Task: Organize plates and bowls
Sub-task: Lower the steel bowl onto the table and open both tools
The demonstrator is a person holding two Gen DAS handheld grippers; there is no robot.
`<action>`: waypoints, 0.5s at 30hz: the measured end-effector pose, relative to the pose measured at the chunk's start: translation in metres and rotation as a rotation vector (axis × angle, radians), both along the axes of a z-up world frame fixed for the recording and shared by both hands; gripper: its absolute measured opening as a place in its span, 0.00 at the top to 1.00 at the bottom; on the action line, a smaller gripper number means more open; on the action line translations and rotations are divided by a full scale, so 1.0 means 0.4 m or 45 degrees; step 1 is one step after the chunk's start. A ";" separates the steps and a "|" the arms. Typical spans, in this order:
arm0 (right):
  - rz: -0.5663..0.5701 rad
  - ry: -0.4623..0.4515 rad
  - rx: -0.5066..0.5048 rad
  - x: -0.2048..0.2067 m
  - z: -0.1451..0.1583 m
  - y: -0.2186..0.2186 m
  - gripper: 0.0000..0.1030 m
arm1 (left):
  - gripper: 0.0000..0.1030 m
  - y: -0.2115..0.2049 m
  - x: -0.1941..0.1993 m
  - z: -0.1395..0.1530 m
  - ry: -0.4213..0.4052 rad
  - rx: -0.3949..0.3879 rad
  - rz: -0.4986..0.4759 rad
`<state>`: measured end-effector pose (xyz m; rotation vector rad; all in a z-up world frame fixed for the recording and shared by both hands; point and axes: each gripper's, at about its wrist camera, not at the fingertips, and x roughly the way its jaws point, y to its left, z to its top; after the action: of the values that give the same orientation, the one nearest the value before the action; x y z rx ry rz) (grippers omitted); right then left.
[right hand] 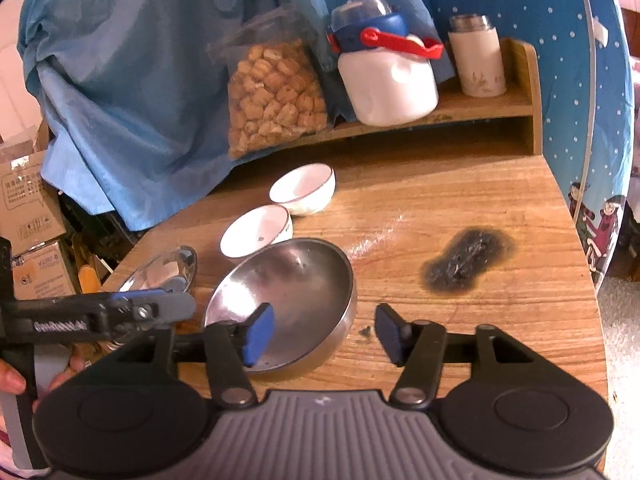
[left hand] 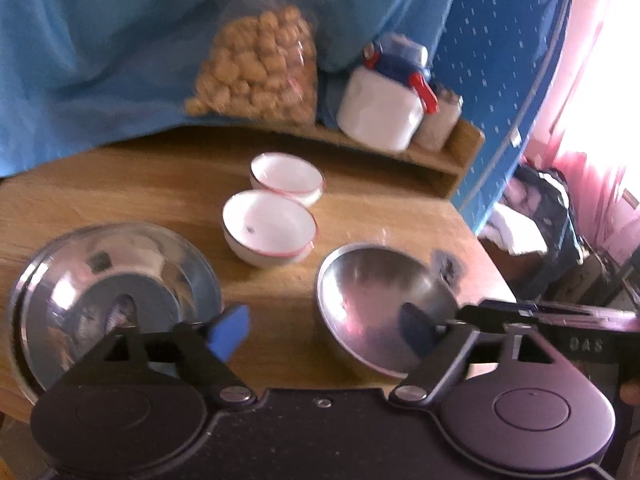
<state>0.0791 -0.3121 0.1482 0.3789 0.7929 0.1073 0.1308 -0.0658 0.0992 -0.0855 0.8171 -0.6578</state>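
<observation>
Both grippers' fingers stand apart holding nothing: the left gripper (left hand: pixel 324 334) beside the steel bowl (right hand: pixel 292 300) on the counter (right hand: pixel 460 340), the right gripper (right hand: pixel 326 334) straddling its rim, white bowls (right hand: pixel 256 230) at 12 o'clock

Each tool (right hand: pixel 324 334) is black with blue pads (right hand: pixel 256 334) (silver pivot screws).

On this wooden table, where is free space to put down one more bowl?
The widest bare patch is on the table, right of the steel bowl and around the burn mark, up to the shelf. The other side is crowded: two white bowls and steel plates lie close together.
</observation>
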 end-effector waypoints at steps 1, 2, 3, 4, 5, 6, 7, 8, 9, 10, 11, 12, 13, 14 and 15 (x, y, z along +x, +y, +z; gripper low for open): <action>0.001 -0.011 0.004 -0.002 0.001 -0.002 0.27 | 0.05 0.004 -0.001 0.006 -0.021 -0.001 0.011; -0.001 -0.029 0.010 -0.005 0.001 -0.004 0.24 | 0.03 0.008 -0.001 0.010 -0.045 0.001 0.022; -0.002 -0.041 0.012 -0.006 0.000 -0.005 0.16 | 0.01 0.010 -0.004 0.014 -0.077 0.007 0.036; -0.004 -0.051 0.012 -0.006 -0.002 -0.006 0.09 | 0.01 0.011 -0.004 0.018 -0.099 0.020 0.046; -0.014 -0.058 0.011 -0.006 -0.006 -0.006 0.06 | 0.01 0.010 -0.003 0.019 -0.118 0.041 0.056; -0.027 -0.057 0.014 -0.005 -0.010 -0.008 0.03 | 0.01 0.009 -0.002 0.020 -0.137 0.063 0.070; -0.045 -0.050 0.019 -0.002 -0.014 -0.010 0.00 | 0.01 0.009 -0.001 0.022 -0.156 0.073 0.087; -0.060 -0.042 0.024 0.000 -0.017 -0.011 0.00 | 0.01 0.010 0.000 0.024 -0.176 0.073 0.104; -0.071 -0.041 0.026 0.001 -0.018 -0.013 0.00 | 0.01 0.011 0.001 0.026 -0.193 0.070 0.120; -0.080 -0.049 0.022 0.000 -0.017 -0.014 0.00 | 0.01 0.011 0.003 0.030 -0.207 0.065 0.135; -0.090 -0.066 0.009 -0.002 -0.015 -0.014 0.00 | 0.01 0.013 0.004 0.032 -0.218 0.059 0.145; -0.105 -0.087 -0.010 -0.007 -0.013 -0.012 0.00 | 0.01 0.014 0.004 0.036 -0.235 0.050 0.160; -0.124 -0.109 -0.035 -0.012 -0.010 -0.009 0.00 | 0.01 0.015 0.001 0.038 -0.249 0.045 0.170; -0.143 -0.130 -0.066 -0.018 -0.010 -0.006 0.00 | 0.01 0.014 -0.001 0.039 -0.262 0.043 0.179; -0.153 -0.140 -0.089 -0.022 -0.010 -0.003 0.00 | 0.01 0.011 -0.003 0.039 -0.275 0.047 0.185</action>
<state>0.0704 -0.3132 0.1441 0.3507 0.6623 -0.0120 0.1298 -0.0613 0.1150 -0.0390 0.6084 -0.5048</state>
